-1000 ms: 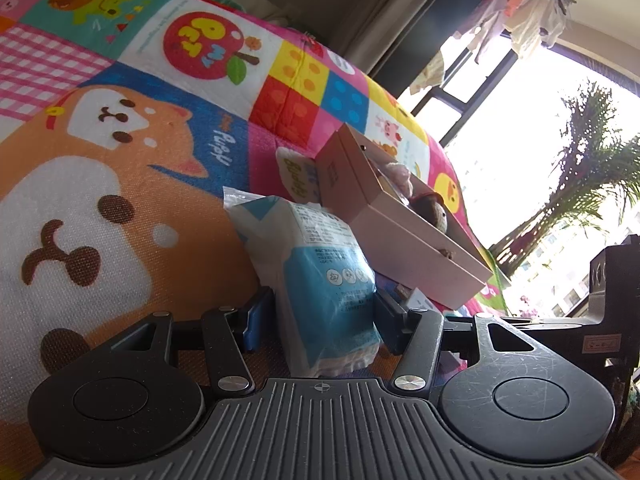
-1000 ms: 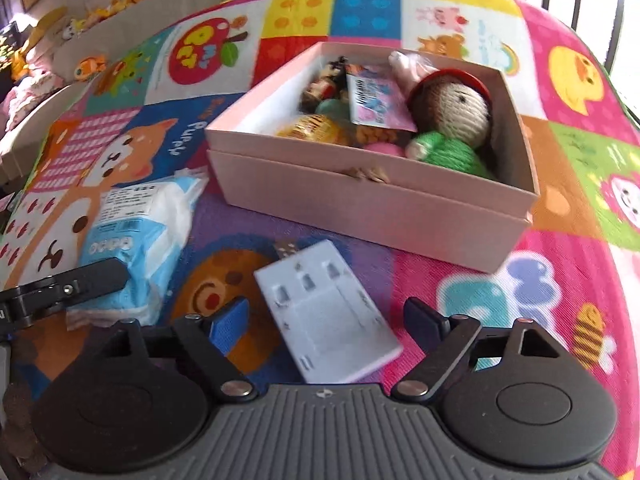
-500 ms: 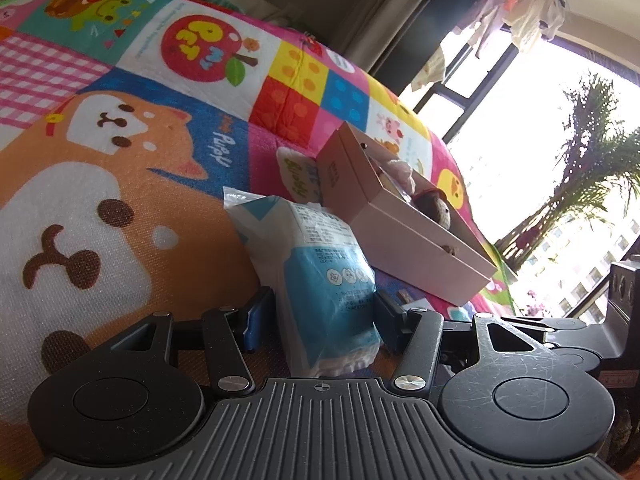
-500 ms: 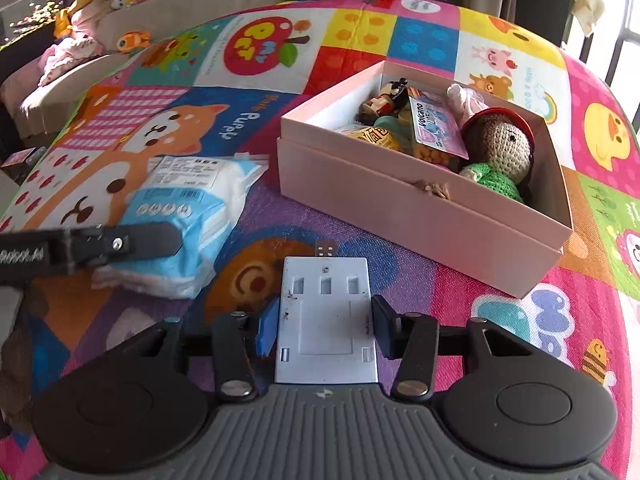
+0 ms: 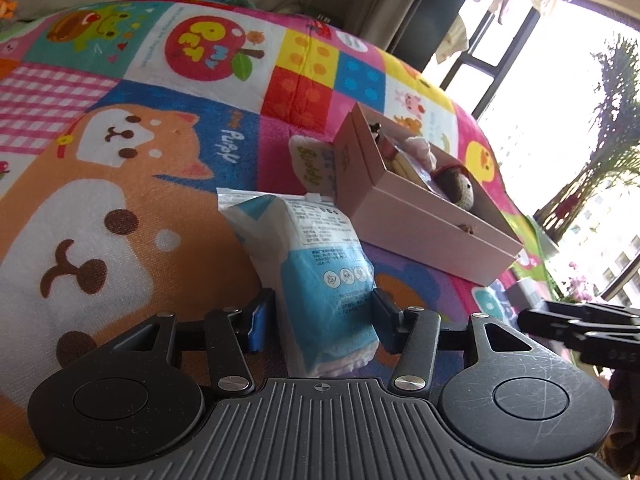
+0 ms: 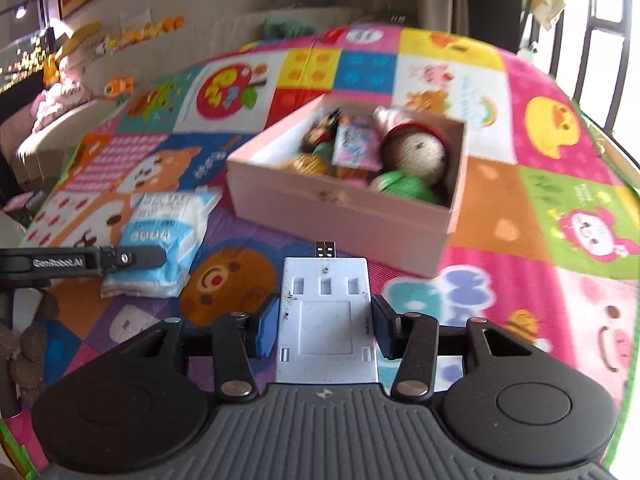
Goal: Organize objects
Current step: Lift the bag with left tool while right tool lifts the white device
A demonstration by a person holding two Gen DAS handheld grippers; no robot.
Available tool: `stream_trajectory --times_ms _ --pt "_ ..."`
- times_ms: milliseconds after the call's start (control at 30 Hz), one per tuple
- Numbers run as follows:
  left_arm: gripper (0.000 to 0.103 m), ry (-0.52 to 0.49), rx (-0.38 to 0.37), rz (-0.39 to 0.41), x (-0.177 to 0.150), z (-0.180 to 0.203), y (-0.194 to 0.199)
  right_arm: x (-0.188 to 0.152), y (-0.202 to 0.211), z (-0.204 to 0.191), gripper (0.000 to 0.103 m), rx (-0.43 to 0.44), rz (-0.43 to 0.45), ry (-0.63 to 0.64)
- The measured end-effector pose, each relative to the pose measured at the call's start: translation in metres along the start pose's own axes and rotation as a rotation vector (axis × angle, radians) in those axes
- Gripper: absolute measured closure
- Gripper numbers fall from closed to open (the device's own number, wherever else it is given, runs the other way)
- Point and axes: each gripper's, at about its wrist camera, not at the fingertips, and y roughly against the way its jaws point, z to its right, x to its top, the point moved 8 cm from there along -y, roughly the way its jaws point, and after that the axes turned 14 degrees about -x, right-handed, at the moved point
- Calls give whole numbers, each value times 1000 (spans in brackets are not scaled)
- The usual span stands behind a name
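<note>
Right gripper (image 6: 325, 330) clamps the flat white plastic USB adapter (image 6: 326, 316), lifted clear of the mat. Left gripper (image 5: 316, 320) jaws closing around the blue-white tissue pack (image 5: 316, 272), on the mat just beside the pink cardboard box (image 6: 344, 208). Keep adapter level, clear the box's near wall before releasing.

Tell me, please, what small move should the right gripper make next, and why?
Probably carry the white USB device forward over the pink box and release it. The right gripper already clamps it, and the open box ahead holds the other collected items.
</note>
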Motion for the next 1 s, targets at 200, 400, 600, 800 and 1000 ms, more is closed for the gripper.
stream_trajectory --times_ms 200,400,600,800,1000 --pt "58 -117 30 21 20 36 10 2 19 31 56 19 58 -77" --pt "77 -268 -33 105 81 91 1 1 13 47 56 30 57 -134" --pt "89 -303 -56 144 122 114 -23 -1 8 56 56 16 56 -149" --pt "89 -248 -216 98 106 120 -9 -10 0 59 56 30 24 -165" --pt "87 -224 -89 33 61 85 10 -15 -9 49 56 21 8 -133"
